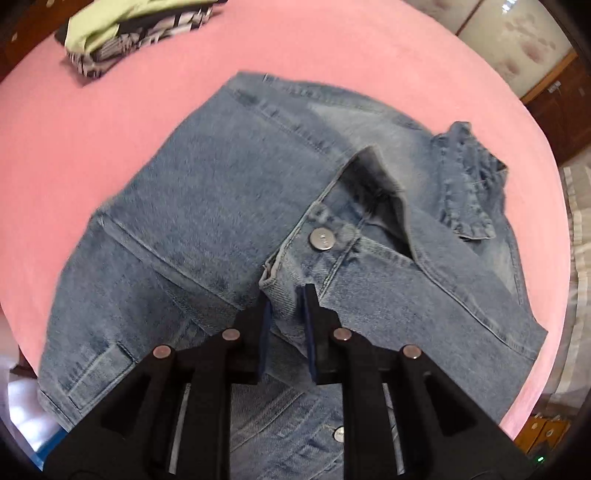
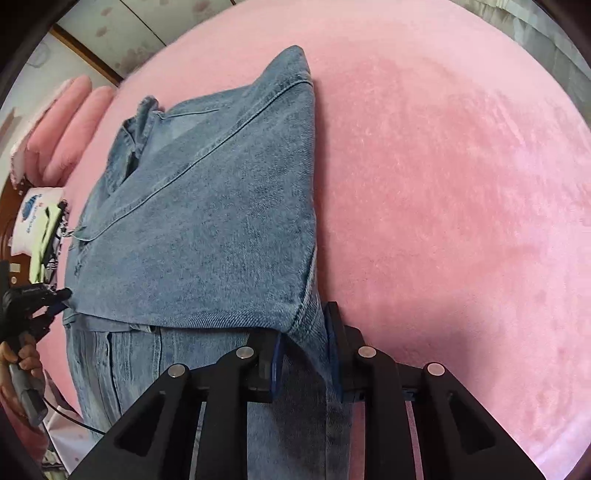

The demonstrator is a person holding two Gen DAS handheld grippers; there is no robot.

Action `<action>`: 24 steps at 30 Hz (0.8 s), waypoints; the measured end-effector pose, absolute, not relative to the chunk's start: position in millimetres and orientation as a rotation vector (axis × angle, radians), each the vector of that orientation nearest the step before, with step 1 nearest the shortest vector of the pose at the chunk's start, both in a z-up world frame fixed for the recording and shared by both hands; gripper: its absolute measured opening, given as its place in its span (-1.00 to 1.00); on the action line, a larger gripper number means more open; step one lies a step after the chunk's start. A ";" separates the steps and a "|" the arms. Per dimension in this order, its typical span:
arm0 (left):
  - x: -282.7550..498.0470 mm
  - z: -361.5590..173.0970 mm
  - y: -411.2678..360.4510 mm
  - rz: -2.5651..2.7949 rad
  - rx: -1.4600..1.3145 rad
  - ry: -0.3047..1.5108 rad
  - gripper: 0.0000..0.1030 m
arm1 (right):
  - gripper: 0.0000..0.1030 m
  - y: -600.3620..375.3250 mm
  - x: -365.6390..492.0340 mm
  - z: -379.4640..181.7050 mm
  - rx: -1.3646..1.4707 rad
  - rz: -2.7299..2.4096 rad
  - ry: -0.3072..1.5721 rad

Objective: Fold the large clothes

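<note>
denim jacket [image 1: 221,206] hem behind gripper, folded clothes [image 1: 122,33] cropped

The left gripper [image 1: 286,295] is built of matte black plastic: two angular linkage arms on each side, joined by round silver pins, with triangular cut-outs seen toward 6 o'clock. Blue pads are fitted on the inner faces of its fingers [image 1: 312,295]. The right gripper [image 2: 304,326] is made the same way. In the right wrist view, at 9 o'clock, a black cable is seen trailing from the other handle.

surface: pink plush cover [image 2: 461,184] | wall: pale floral panels [image 1: 517,40] | furniture: wooden cabinet [image 1: 561,110]
</note>
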State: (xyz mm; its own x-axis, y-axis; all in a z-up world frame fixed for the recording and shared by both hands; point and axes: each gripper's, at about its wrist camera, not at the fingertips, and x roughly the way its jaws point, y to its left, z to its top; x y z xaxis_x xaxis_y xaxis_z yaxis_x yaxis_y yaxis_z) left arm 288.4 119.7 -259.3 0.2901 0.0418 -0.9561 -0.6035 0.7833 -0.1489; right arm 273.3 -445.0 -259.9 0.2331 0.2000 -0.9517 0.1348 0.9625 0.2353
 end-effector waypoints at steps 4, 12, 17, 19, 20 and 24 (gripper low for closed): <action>284.8 -238.1 103.4 0.473 -0.457 1.188 -0.67 | -0.57 -436.0 267.4 -237.3 0.253 0.007 1.339; 262.2 -195.6 62.5 0.462 -0.293 1.164 -0.60 | -0.57 -407.0 245.0 -210.7 0.241 0.153 1.371; 259.1 -208.6 14.9 0.187 -0.362 1.241 -0.88 | -0.78 -375.1 258.6 -214.4 0.260 0.297 1.339; 265.7 -217.9 -8.9 0.111 -0.359 1.282 -0.93 | -0.87 -360.3 271.5 -220.3 0.295 0.342 1.333; 269.2 -222.1 -18.4 0.079 -0.367 1.298 -0.94 | -0.90 -354.7 276.5 -223.8 0.317 0.359 1.327; 290.3 -239.6 -57.7 -0.069 -0.376 1.329 -0.95 | -0.97 -331.2 300.7 -240.2 0.362 0.412 1.309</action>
